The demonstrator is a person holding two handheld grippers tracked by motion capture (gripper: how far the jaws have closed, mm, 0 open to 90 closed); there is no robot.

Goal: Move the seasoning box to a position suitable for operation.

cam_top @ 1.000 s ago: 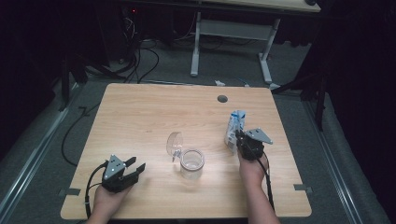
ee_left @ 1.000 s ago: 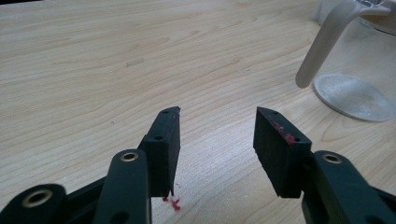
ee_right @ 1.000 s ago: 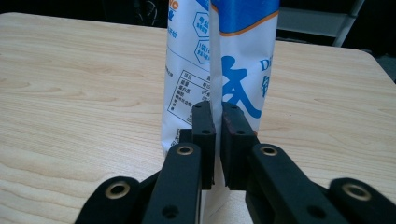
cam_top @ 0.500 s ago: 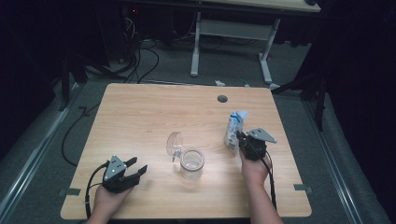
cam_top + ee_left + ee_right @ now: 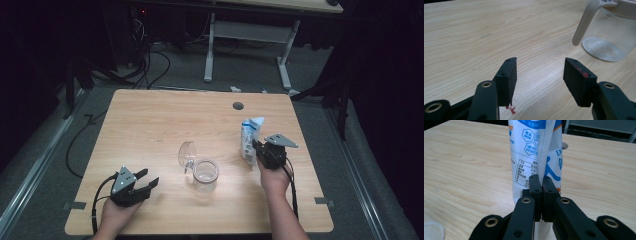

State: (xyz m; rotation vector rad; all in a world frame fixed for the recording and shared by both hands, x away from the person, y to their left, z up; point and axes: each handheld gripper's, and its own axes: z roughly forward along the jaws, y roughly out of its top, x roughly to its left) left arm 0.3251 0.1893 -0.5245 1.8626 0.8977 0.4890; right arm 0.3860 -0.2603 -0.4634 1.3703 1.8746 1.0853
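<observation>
The white-and-blue pouch [image 5: 249,137] is seen standing upright on the right side of the surface [image 5: 150,125], pinched at a lower side fold by the right tongs [image 5: 541,185]. It is judged light, soft and crushable, best held by that flat seam. Small printed characters and a table are seen; no brand can be read. The left tongs [image 5: 539,75], just widened, are spread and empty near the clear lidded jar [image 5: 205,175].
</observation>
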